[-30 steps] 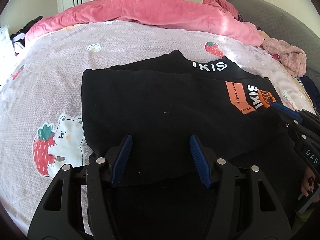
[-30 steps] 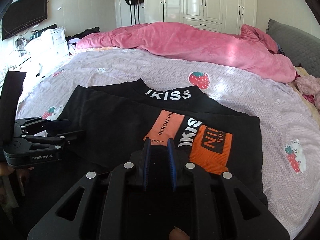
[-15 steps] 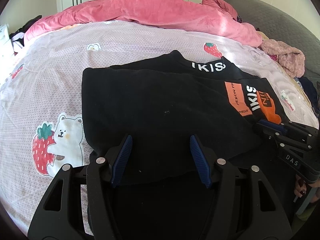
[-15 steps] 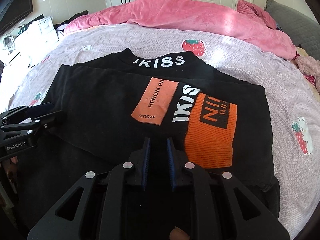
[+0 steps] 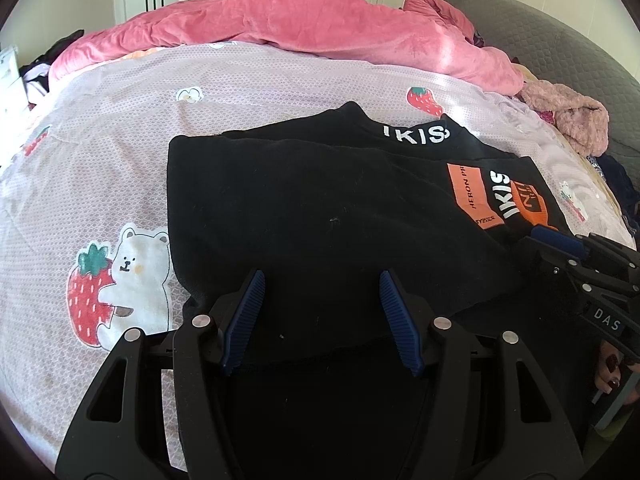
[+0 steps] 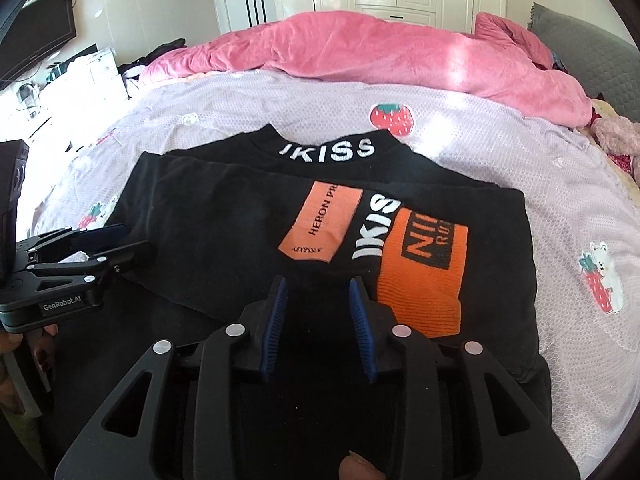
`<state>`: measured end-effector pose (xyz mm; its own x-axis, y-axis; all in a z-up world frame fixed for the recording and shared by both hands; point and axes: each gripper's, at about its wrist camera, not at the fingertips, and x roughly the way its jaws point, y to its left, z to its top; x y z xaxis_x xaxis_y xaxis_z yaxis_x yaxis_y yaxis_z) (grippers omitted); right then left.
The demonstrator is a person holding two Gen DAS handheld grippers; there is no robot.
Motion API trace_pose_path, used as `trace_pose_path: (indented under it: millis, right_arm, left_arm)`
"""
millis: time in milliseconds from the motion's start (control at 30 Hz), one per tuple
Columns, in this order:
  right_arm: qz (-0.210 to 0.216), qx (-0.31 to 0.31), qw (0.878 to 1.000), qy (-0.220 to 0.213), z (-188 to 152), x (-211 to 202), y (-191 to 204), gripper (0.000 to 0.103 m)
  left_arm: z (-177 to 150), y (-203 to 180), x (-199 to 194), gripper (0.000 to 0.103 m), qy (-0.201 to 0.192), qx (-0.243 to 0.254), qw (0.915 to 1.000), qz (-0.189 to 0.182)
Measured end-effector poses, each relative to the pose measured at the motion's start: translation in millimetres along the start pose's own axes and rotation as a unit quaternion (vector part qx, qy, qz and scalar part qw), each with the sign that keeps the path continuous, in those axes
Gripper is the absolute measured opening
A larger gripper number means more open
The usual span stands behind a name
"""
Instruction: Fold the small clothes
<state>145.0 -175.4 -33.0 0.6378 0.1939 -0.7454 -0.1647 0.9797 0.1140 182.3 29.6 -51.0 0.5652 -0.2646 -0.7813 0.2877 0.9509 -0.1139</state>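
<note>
A black garment with orange patches and white lettering lies folded flat on the bed, also seen in the right wrist view. My left gripper is open over the garment's near left edge, with only flat fabric beneath its pads. My right gripper hovers at the near edge, just left of the orange ribbed cuff. Its jaws are opening and the pads press on nothing. Each gripper shows in the other's view: the left gripper and the right gripper.
The lilac sheet with strawberry and bear prints covers the bed. A pink duvet is heaped along the far side. A fluffy pink item and a grey headboard sit at the right. A dresser and TV stand left.
The right gripper's jaws went from nearly shut to apart, and it tilted slightly. The left gripper and the garment stayed as they were.
</note>
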Motion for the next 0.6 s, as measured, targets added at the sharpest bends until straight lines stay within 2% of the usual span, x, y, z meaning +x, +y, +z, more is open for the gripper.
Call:
trace_pose_path:
  millis: [100, 233, 367, 433, 533, 567, 600]
  right_arm:
    - [0.0, 0.002, 1.0, -0.004, 1.4, -1.4, -0.9, 0.036]
    - [-0.003, 0.005, 1.0, -0.008, 2.0, -3.2, -2.5, 0.046]
    - [-0.006, 0.01, 1.0, -0.011, 2.6, -4.5, -4.8, 0.049]
    - [-0.007, 0.013, 1.0, -0.011, 2.4, -4.8, -5.9, 0.055]
    - [-0.008, 0.016, 1.0, -0.012, 2.3, -5.5, -6.7, 0.056]
    - [-0.008, 0.017, 1.0, -0.012, 2.3, -5.7, -7.0, 0.059]
    - [-0.008, 0.018, 1.0, -0.012, 2.2, -5.9, -7.2, 0.067]
  left_arm:
    - [-0.1, -0.6, 0.1, 0.052, 0.0, 0.001, 1.0, 0.002]
    - [-0.8, 0.2, -3.4, 0.052, -0.003, 0.003, 1.0, 0.004]
    - [-1.5, 1.2, -7.0, 0.052, -0.005, -0.002, 1.0, 0.001]
    - [-1.9, 0.7, -9.1, 0.052, -0.007, 0.0, 1.0, 0.003]
    - [-2.8, 0.9, -11.9, 0.053, -0.009, 0.0, 1.0, 0.004]
    - [-3.3, 1.0, -12.6, 0.053, -0.01, 0.0, 0.9999, 0.003]
    - [-3.8, 1.5, -13.8, 0.054, -0.011, -0.001, 0.9999, 0.003]
